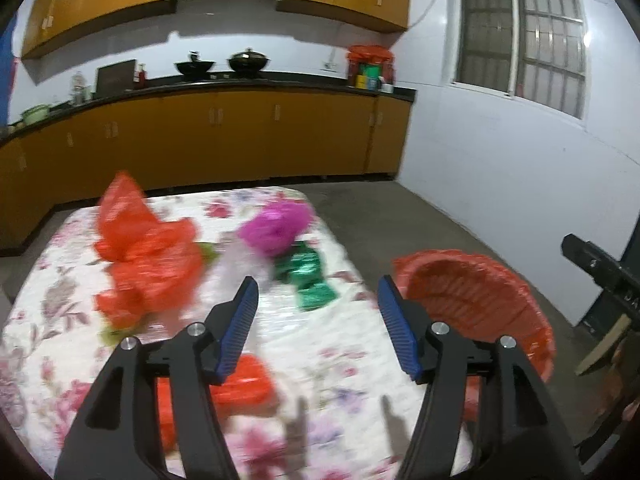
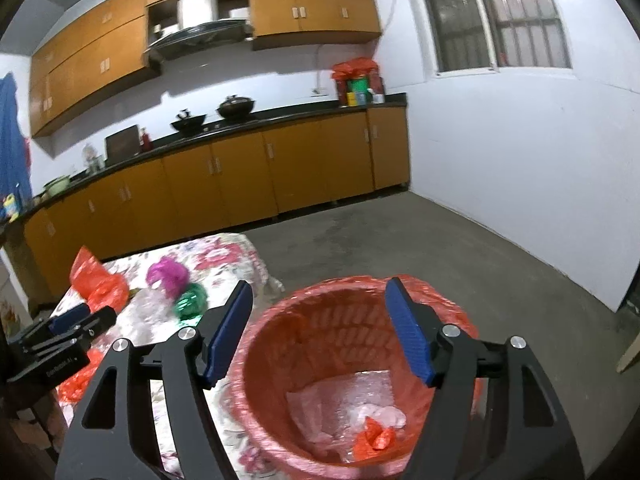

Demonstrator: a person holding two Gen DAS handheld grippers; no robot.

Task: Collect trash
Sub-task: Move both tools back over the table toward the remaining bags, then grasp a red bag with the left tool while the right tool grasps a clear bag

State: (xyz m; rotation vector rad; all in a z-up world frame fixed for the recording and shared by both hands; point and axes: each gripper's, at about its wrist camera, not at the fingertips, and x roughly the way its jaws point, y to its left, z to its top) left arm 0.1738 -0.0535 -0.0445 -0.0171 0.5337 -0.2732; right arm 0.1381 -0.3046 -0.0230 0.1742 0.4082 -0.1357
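Observation:
A table with a floral cloth (image 1: pixel 312 344) holds trash: a crumpled red plastic bag (image 1: pixel 148 256), a magenta foil wad (image 1: pixel 276 226), a green foil wrapper (image 1: pixel 310 280) and a red piece (image 1: pixel 240 384) near my left gripper. My left gripper (image 1: pixel 318 328) is open and empty above the table. A red-lined bin (image 2: pixel 332 360) stands beside the table's right edge, with clear wrap and a red scrap (image 2: pixel 374 440) inside. My right gripper (image 2: pixel 320 332) is open and empty above the bin. The left gripper also shows in the right wrist view (image 2: pixel 76 320).
Orange kitchen cabinets with a black counter (image 1: pixel 240 84) run along the far wall, with woks on it. Bare concrete floor (image 2: pixel 440 248) lies right of the table. The right gripper's body (image 1: pixel 600 272) shows at the right in the left wrist view.

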